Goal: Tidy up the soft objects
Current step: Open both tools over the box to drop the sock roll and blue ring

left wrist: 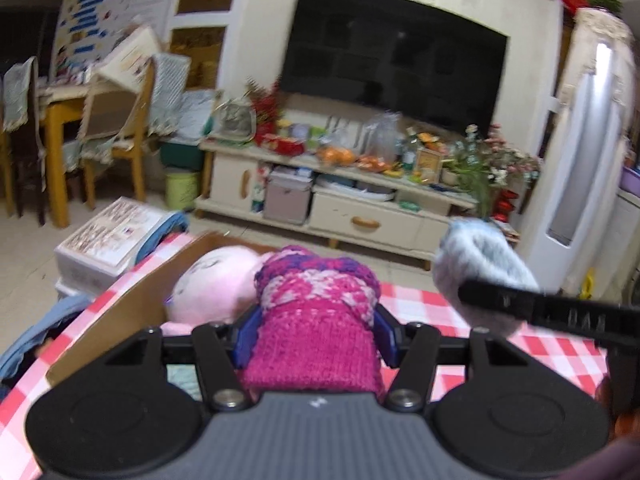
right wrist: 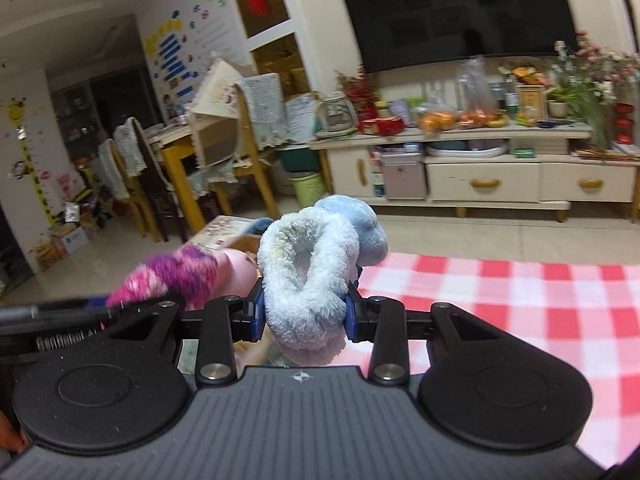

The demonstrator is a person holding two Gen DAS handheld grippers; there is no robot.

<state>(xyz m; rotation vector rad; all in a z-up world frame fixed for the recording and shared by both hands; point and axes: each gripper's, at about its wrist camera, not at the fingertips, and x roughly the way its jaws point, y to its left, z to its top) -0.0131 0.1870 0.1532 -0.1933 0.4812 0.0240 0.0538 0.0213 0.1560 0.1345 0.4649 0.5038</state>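
Clamping a magenta-and-purple knitted hat (left wrist: pixel 316 320), the left gripper (left wrist: pixel 315 334) presses its blue pads (left wrist: pixel 245 336) into the ribbed band on both sides. Right gripper (right wrist: pixel 305 312) is clenched on a fluffy pale-blue plush slipper (right wrist: pixel 308 276) (opening faces the camera). Both items hang above the red-and-white checked tabletop (right wrist: pixel 520 292). Just beyond the hat, a pink plush toy (left wrist: pixel 212 284) lies in an open brown cardboard box (left wrist: pixel 120 320) at the tabletop's left edge.
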